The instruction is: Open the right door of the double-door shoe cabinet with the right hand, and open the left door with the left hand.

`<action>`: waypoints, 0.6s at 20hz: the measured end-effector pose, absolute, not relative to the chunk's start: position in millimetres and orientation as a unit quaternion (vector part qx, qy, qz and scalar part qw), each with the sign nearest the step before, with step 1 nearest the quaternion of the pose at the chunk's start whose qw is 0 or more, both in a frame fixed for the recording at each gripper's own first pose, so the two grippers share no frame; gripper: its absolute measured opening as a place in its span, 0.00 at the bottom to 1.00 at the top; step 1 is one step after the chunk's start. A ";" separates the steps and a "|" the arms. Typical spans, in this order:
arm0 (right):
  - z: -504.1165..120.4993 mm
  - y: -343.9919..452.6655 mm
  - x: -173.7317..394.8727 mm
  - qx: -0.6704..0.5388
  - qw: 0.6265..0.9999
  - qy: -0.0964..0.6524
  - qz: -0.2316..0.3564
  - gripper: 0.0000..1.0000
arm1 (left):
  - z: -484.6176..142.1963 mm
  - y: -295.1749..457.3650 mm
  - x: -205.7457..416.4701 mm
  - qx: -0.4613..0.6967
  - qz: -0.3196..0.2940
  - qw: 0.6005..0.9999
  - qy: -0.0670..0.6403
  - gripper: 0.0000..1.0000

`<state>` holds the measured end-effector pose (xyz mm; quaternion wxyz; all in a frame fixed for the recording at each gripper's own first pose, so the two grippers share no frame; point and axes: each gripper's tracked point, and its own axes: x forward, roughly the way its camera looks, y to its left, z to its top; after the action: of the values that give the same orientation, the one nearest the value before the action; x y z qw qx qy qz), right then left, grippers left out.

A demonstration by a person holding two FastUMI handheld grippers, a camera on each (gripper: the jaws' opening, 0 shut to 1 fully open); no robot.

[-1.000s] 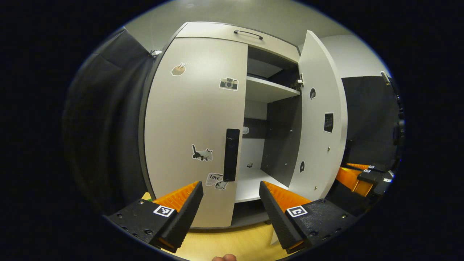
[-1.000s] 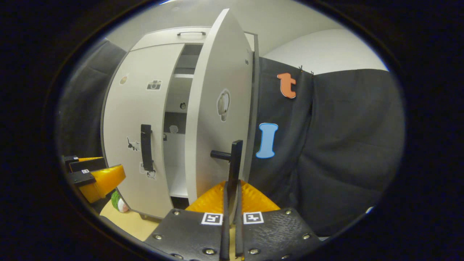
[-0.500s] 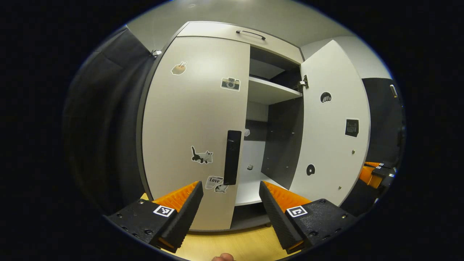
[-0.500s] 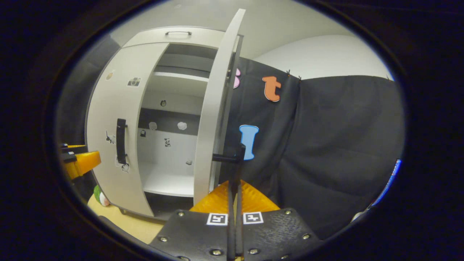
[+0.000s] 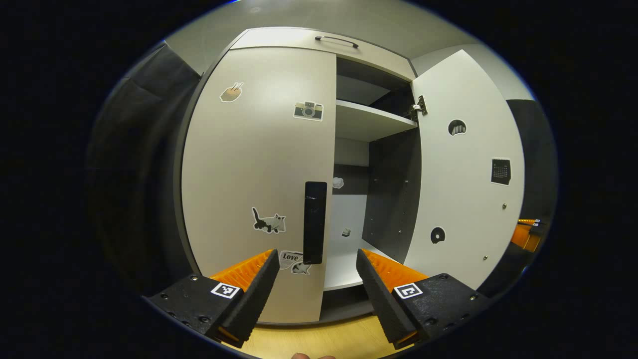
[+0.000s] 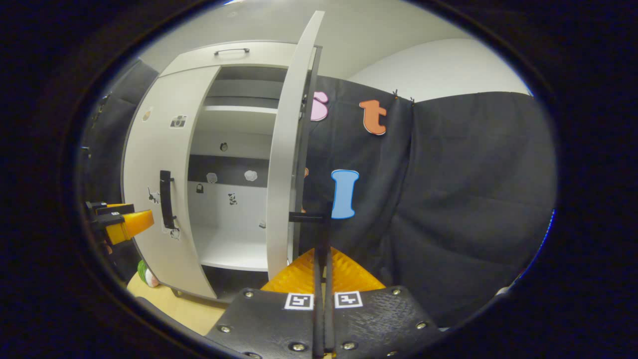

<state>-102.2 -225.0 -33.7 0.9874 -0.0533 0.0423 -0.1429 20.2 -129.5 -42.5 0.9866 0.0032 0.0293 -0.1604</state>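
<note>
The pale double-door shoe cabinet stands in front of me. Its left door [image 5: 259,164] is closed, with a black vertical handle [image 5: 314,222] near its inner edge. My left gripper [image 5: 315,264] is open just short of that handle, one finger on each side of its line. The right door [image 5: 463,174] stands wide open. In the right gripper view this door [image 6: 284,164] shows edge-on, and my right gripper [image 6: 323,259] is shut on its black handle [image 6: 321,234]. The left gripper [image 6: 122,224] shows farther off, near the left door's handle [image 6: 165,199].
Inside the cabinet are a white shelf [image 5: 369,119], a lower floor board [image 6: 229,252] and small stickers on the back wall. A drawer with a handle [image 5: 336,40] tops the cabinet. Black cloth hangs on both sides. A small green and white ball [image 6: 144,273] lies on the wooden floor [image 5: 319,339].
The right door has swung farther open with my right gripper on its handle. My left gripper has drawn a little closer to the left door's handle and stays open.
</note>
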 end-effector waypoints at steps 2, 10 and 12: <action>-32.1 -236.1 -106.3 -0.065 0.984 0.043 -0.158 0.01 | -44.0 -130.6 31.6 0.008 -0.153 0.988 0.030 0.96; -21.6 -256.1 -125.1 -0.115 0.973 0.026 -0.200 0.01 | -49.6 -131.4 73.9 0.022 -0.124 0.992 0.031 0.96; -18.0 -260.6 -131.3 -0.115 0.971 0.025 -0.209 0.01 | -47.4 -133.1 81.3 0.028 -0.120 0.992 0.025 0.99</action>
<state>-131.3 -260.6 -18.0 0.9706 -0.1155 0.0251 -0.2095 81.3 -133.1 -47.4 0.9920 0.0276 0.0249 -0.1204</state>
